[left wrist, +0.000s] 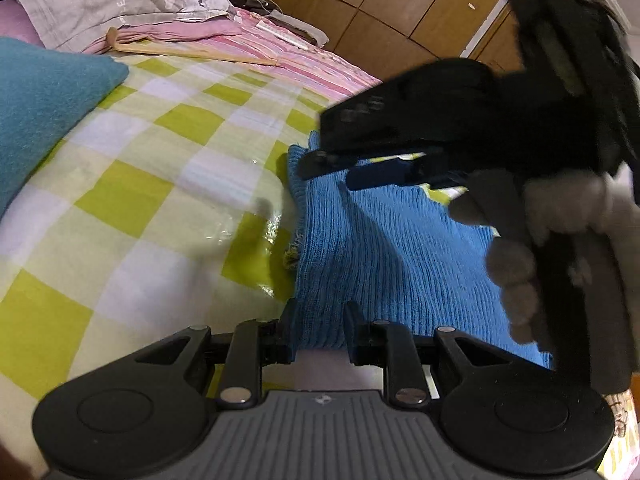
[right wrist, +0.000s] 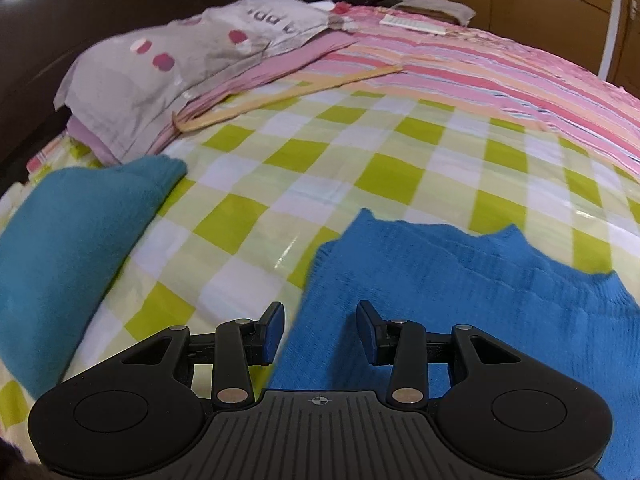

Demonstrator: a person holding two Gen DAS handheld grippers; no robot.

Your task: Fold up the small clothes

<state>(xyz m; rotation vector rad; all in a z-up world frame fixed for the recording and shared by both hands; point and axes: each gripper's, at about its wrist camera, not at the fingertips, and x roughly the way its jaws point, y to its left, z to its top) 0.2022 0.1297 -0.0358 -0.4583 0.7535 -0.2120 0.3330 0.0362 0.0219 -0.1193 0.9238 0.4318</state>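
A bright blue knitted garment lies on the green-and-white checked sheet. My left gripper has its fingers on either side of the garment's near edge; the jaws stand a little apart with the knit between them. My right gripper is open, hovering over the garment's left part, holding nothing. In the left wrist view the right gripper shows blurred above the garment, held by a grey-gloved hand.
A folded teal garment lies at the left on the sheet. A wooden hanger, a grey spotted pillow and a pink striped blanket lie farther back. Wooden wardrobe doors stand behind the bed.
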